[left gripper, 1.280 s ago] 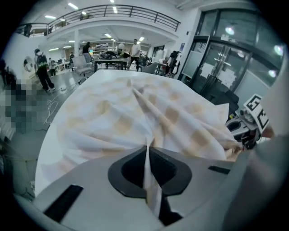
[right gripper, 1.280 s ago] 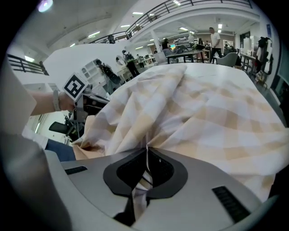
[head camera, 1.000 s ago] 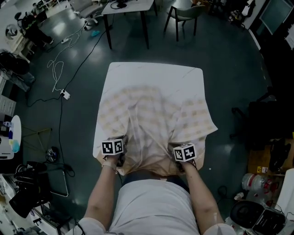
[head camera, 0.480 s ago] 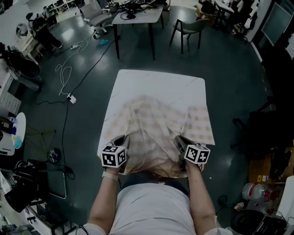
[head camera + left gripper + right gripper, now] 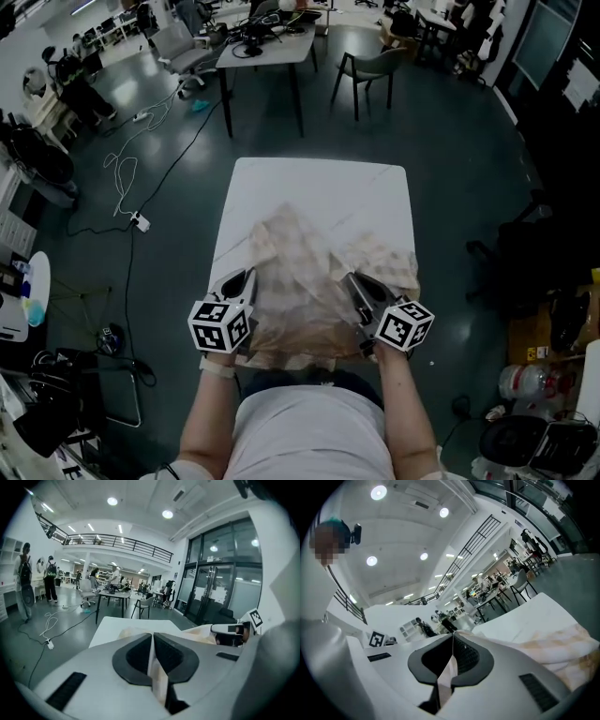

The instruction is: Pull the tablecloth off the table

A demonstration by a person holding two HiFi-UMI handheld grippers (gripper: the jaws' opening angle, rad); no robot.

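The beige checked tablecloth (image 5: 305,272) lies bunched over the near half of the white table (image 5: 319,183), and its near edge is lifted off the top. My left gripper (image 5: 246,275) is shut on the cloth's near left edge, and my right gripper (image 5: 349,278) is shut on the near right edge. In the left gripper view a thin fold of cloth (image 5: 157,677) is pinched between the shut jaws of the left gripper (image 5: 153,634). The right gripper view shows the right gripper (image 5: 453,634) pinching cloth the same way, with the rest of the cloth (image 5: 567,648) draped to its right.
A dark-legged table (image 5: 267,47) and a chair (image 5: 370,66) stand beyond the far end. Cables (image 5: 127,164) trail over the floor at the left. Gear and boxes (image 5: 534,375) crowd the floor at the right. People stand far off at the left (image 5: 49,578).
Both grippers have risen with the cloth's near edge in them. The cloth has gathered toward the person, and more bare white tabletop shows at the far end.
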